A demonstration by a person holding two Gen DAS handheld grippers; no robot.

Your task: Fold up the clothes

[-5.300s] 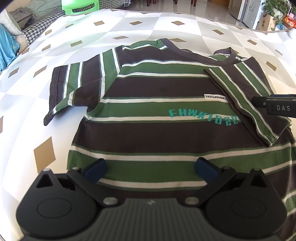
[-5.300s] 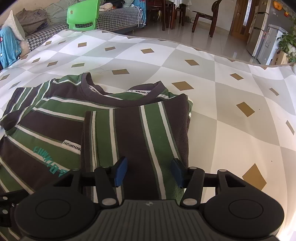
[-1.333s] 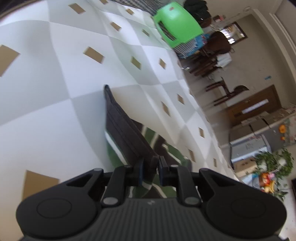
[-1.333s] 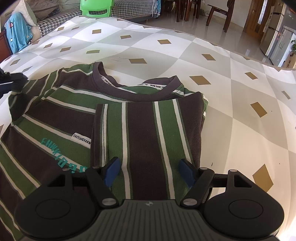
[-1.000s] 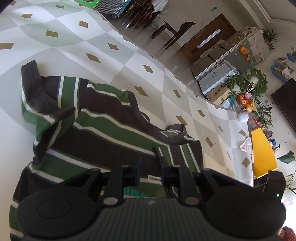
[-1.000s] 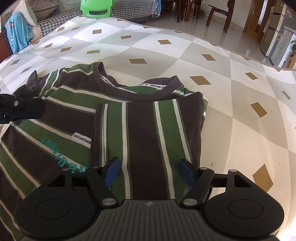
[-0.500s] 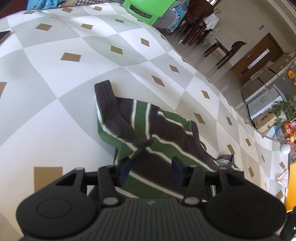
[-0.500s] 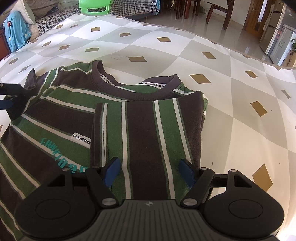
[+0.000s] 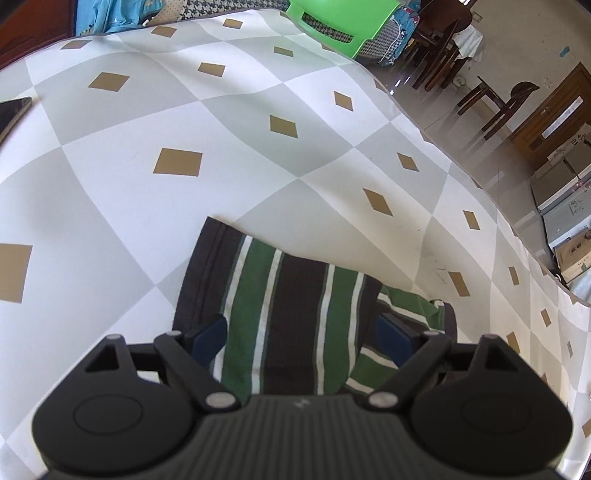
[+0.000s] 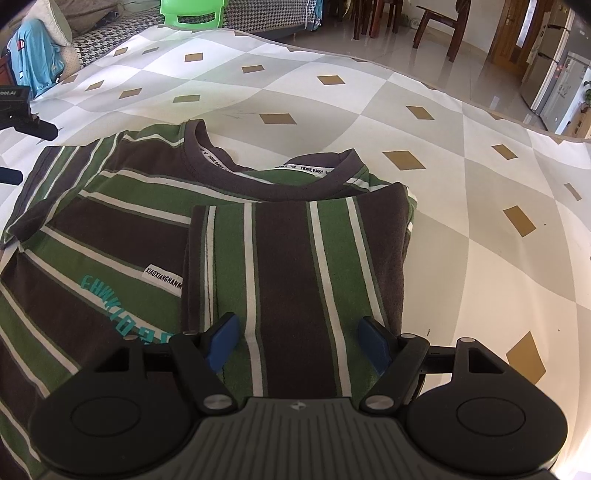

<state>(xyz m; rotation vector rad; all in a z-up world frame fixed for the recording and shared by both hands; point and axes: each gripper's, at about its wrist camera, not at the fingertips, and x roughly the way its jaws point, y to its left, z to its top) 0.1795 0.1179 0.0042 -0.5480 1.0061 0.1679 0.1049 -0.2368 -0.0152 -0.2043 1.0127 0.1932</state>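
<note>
The striped T-shirt point(image 10: 155, 236) lies flat on the checked cloth point(image 10: 461, 177) that covers the table, its collar toward twelve o'clock in the right wrist view. One sleeve point(image 10: 295, 280) is folded in over the chest and runs from the collar down to six o'clock. The right gripper point(image 10: 299, 341) hovers over that folded sleeve with its jaws spread wide, the blue pads on either side of the stripes and pressing on nothing. In the left wrist view the other sleeve point(image 9: 280, 314) lies loosely folded at six o'clock. The left gripper point(image 9: 301, 334) has just been opening its jaws; they now stand wide apart over the sleeve, gripping nothing. A green chair point(image 9: 336, 18) stands at one o'clock.
</note>
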